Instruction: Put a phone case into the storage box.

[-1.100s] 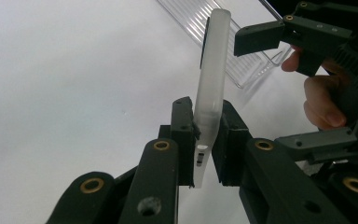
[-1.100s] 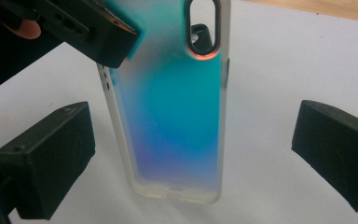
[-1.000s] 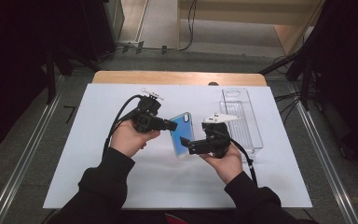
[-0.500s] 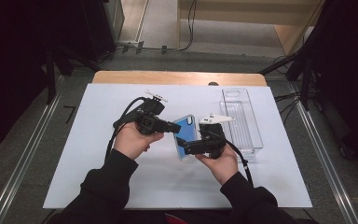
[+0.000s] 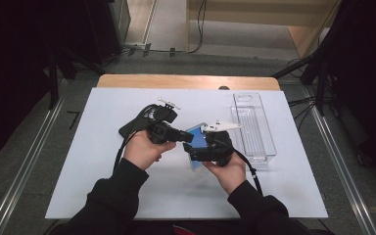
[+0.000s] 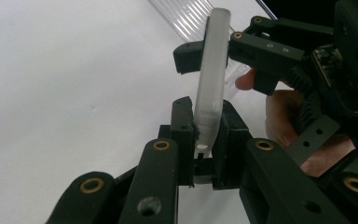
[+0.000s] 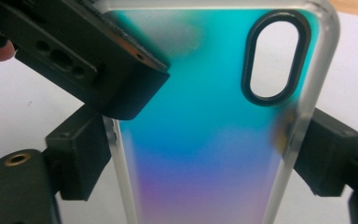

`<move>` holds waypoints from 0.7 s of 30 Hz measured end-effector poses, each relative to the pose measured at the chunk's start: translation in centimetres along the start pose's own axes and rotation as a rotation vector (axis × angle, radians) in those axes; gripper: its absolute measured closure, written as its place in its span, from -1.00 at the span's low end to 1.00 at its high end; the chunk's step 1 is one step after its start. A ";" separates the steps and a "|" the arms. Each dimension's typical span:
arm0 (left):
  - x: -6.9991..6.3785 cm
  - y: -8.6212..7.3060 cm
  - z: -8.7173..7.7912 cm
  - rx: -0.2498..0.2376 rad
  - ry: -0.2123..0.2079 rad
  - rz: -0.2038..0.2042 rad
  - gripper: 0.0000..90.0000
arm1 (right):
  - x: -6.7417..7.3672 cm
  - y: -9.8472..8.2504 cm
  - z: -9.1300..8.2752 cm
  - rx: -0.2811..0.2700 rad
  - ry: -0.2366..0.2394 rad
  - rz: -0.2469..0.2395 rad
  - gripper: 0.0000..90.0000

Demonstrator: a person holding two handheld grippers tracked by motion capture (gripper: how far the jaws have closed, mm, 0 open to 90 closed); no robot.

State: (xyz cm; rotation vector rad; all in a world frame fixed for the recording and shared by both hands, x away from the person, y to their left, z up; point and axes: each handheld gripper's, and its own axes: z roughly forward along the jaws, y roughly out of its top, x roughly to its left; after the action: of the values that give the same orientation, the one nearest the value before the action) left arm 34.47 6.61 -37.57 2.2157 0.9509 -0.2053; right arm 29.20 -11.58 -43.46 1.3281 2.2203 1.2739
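Observation:
A phone case [image 5: 196, 132] with a blue-to-purple sheen and clear rim is held up over the white mat. My left gripper [image 5: 188, 138] is shut on its thin edge; in the left gripper view the pads [image 6: 182, 126] pinch the frosted rim [image 6: 213, 70]. My right gripper [image 5: 193, 152] comes in from the right. Its jaws have just been closing and now sit against both long sides of the case [image 7: 205, 116], one pad [image 7: 328, 156] on the rim below the camera cut-out [image 7: 275, 56]. A jaw of the left gripper [image 7: 98, 60] covers the case's upper left.
A clear plastic tray [image 5: 253, 127] lies on the mat to the right of the hands. The white mat [image 5: 103, 191] covers a wooden table [image 5: 186, 81]. Cables trail from both grippers toward the person.
The right gripper has moved left to the case, and its jaws now span the case's width. The left gripper has held the case almost still.

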 end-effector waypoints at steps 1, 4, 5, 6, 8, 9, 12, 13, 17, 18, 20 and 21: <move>0.0 0.0 0.0 0.000 0.000 0.000 0.78 | 0.1 0.0 0.0 0.001 -0.006 -0.007 -0.68; 0.0 0.0 -0.1 -0.005 -0.003 -0.002 0.78 | 0.1 0.0 -0.1 0.001 -0.005 -0.009 -0.67; -0.1 0.0 -0.1 -0.009 -0.004 -0.003 0.78 | 0.1 0.1 -0.1 0.001 -0.003 -0.006 -0.66; -0.1 0.0 -0.2 -0.010 -0.005 0.001 0.75 | 0.1 0.1 -0.2 -0.003 0.001 -0.010 -0.66; -0.1 0.0 -0.5 -0.031 -0.024 -0.006 0.57 | 0.1 0.1 -0.2 0.000 0.003 -0.013 -0.66; -0.1 0.1 -0.7 -0.037 -0.023 -0.009 0.57 | 0.1 0.1 -0.2 0.000 0.003 -0.013 -0.66; -0.1 0.3 -1.6 -0.042 -0.028 -0.006 0.26 | -0.1 0.0 -0.1 0.009 -0.003 -0.021 -0.66; 0.0 0.4 -1.9 -0.040 -0.034 -0.005 0.26 | -0.1 0.0 -0.1 0.009 -0.003 -0.021 -0.66; 0.4 0.1 -3.2 -0.096 -0.080 0.033 -0.10 | -0.9 0.0 -0.2 0.009 0.003 -0.019 -0.66; 0.5 0.0 -3.4 -0.101 -0.094 0.044 -0.18 | -1.1 0.1 -0.2 0.006 0.004 -0.019 -0.66; 0.8 -0.3 -3.7 -0.097 -0.115 0.076 -0.24 | -1.6 0.1 -0.5 -0.003 0.019 -0.030 -0.66; 0.9 -0.5 -3.8 -0.102 -0.118 0.101 -0.24 | -1.6 0.1 -0.5 -0.003 0.019 -0.030 -0.66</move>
State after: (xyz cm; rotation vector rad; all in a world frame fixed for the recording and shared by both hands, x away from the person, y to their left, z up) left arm 34.35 9.92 -35.35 2.1273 0.7669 -0.2326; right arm 29.86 -13.10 -43.43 1.2816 2.2421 1.2840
